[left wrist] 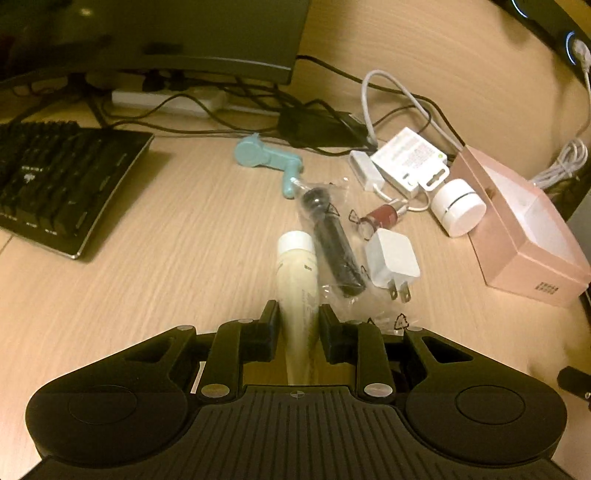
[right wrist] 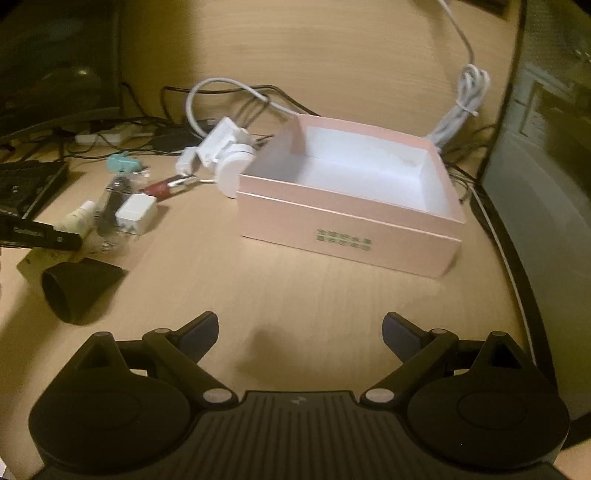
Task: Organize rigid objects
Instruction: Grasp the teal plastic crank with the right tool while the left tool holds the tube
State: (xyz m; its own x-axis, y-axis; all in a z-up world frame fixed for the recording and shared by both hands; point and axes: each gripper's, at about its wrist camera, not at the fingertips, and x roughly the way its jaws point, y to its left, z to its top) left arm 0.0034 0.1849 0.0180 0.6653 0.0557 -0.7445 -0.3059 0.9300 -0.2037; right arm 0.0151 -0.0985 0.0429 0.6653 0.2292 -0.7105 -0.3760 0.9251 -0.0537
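My left gripper [left wrist: 298, 314] is shut on a cream tube with a white cap [left wrist: 297, 273], which lies between its jaws and points away over the desk; the tube also shows in the right wrist view [right wrist: 79, 218]. Beside it lie a black object in a clear bag [left wrist: 330, 240], a white plug charger [left wrist: 392, 264], a dark red small bottle [left wrist: 380, 216], a white round jar [left wrist: 458, 212], a white adapter [left wrist: 408, 160] and a teal tool [left wrist: 269, 160]. An open pink box [right wrist: 347, 221] with a white inside stands ahead of my right gripper [right wrist: 299, 332], which is open and empty above the desk.
A black keyboard [left wrist: 55, 184] lies at the left, a monitor [left wrist: 155, 33] and power strip with cables behind it. A bundled white cable [right wrist: 461, 107] lies behind the box. A dark curved panel [right wrist: 535, 184] bounds the desk at the right. The left gripper's black body [right wrist: 74, 291] shows at the left.
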